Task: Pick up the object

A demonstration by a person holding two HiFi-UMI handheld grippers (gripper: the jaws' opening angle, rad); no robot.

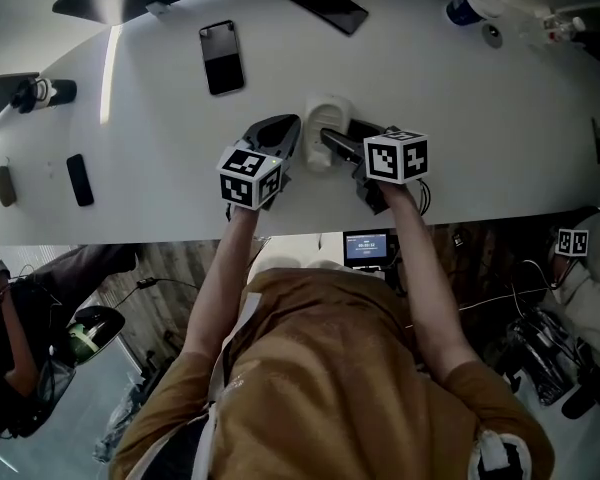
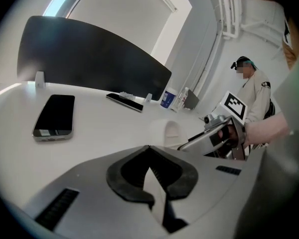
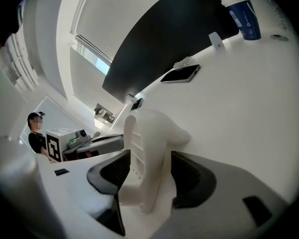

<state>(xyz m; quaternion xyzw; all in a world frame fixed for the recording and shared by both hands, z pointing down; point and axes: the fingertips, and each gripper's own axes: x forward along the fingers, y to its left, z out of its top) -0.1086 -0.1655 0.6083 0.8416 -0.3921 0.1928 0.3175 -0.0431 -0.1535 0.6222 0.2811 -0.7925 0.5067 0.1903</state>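
Observation:
A white moulded plastic object [image 1: 327, 118] rests on the white table [image 1: 480, 148], straight ahead of me. My right gripper [image 1: 326, 138] comes at it from the right. In the right gripper view the object [image 3: 149, 133] stands upright between the two dark pads [image 3: 108, 169], which touch its sides, so the right gripper [image 3: 148, 172] is shut on it. My left gripper [image 1: 294, 124] lies just left of the object with its jaws together and nothing in them. In the left gripper view the closed tips [image 2: 149, 148] point toward the object [image 2: 168, 132] a short way ahead.
A black phone [image 1: 222, 56] lies to the far left, and a second dark phone [image 1: 326, 4] lies at the back. A blue-labelled bottle [image 1: 467, 6] stands back right. Small dark items [image 1: 79, 179] sit at the left end. Another person [image 2: 251, 91] stands beyond the table's right end.

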